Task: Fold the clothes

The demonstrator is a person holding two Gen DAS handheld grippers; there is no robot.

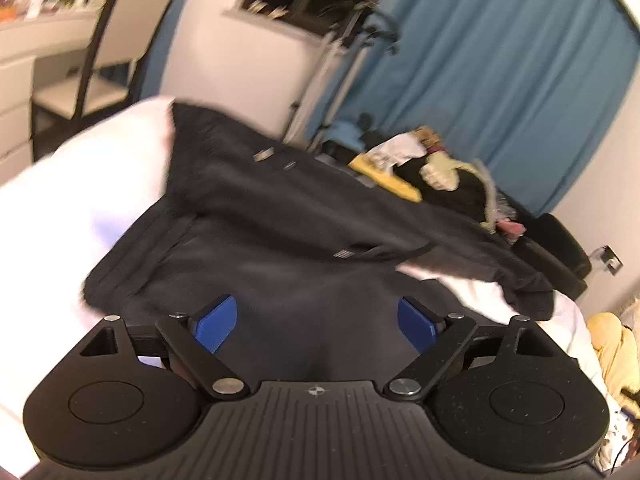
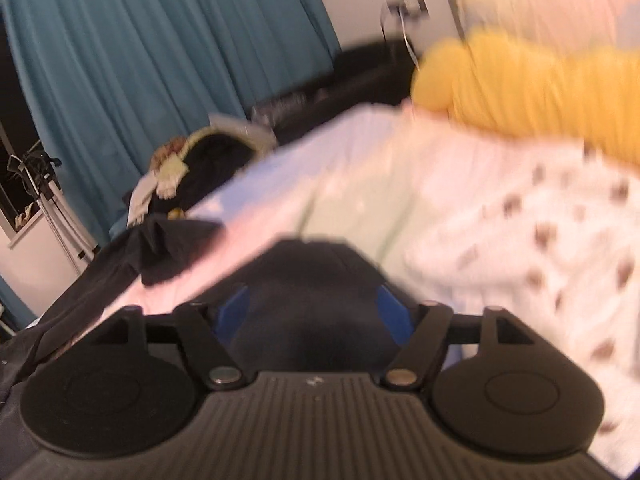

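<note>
Black garment [image 1: 280, 216] on bed [image 1: 80, 184], clutter pile [image 1: 436, 176] beyond.
Left tool [image 1: 316, 320] and right tool [image 2: 316, 312] gape wide over the cloth, gripping nothing.

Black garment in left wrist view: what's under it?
The black garment lies on white bedding, which shows at its left edge and lower right. What is beneath its middle is covered.
</note>
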